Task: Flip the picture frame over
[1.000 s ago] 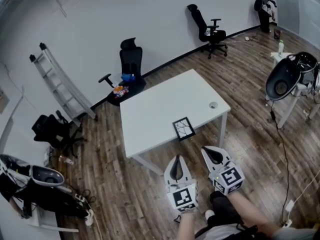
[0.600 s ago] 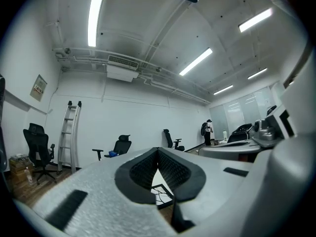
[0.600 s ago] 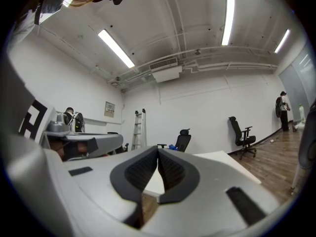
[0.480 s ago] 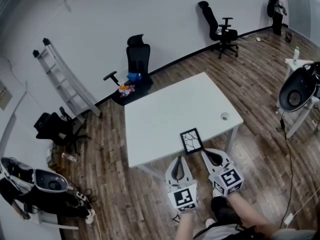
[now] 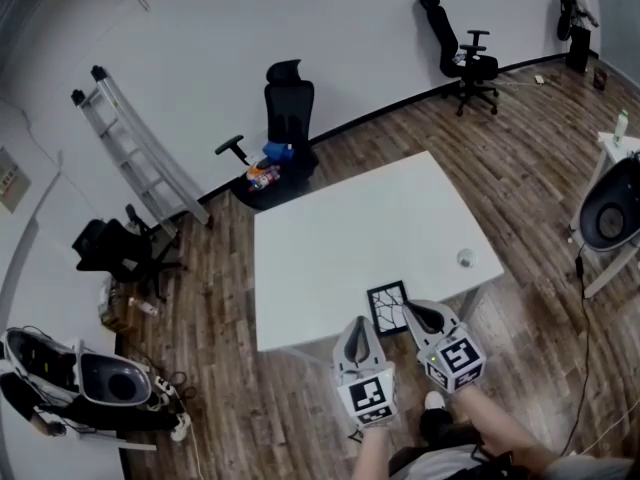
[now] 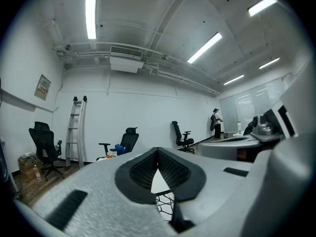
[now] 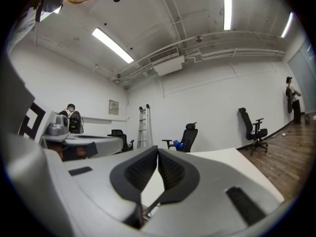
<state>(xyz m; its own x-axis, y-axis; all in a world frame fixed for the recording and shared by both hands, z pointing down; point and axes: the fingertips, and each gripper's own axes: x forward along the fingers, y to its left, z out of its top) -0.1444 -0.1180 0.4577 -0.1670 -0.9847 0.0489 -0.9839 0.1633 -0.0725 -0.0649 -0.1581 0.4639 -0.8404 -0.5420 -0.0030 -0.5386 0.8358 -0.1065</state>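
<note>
A small black picture frame (image 5: 387, 306) with a cracked-line pattern lies flat near the front edge of the white table (image 5: 350, 238). My left gripper (image 5: 358, 330) is shut and empty, its tips at the table's front edge just left of the frame. My right gripper (image 5: 421, 314) is shut too, its tips right beside the frame's right side. In the left gripper view the frame (image 6: 167, 201) shows below the closed jaws. In the right gripper view a dark edge of the frame (image 7: 150, 206) shows low under the closed jaws.
A small round grommet (image 5: 465, 258) sits in the table's right part. A black office chair (image 5: 285, 118) with colourful items stands behind the table, another chair (image 5: 462, 53) at the far wall. A ladder (image 5: 135, 148) leans left. Equipment (image 5: 610, 213) stands at the right.
Both grippers and the head camera have moved forward toward the table. The frame now lies right at the gripper tips instead of well ahead of them. Both stayed shut.
</note>
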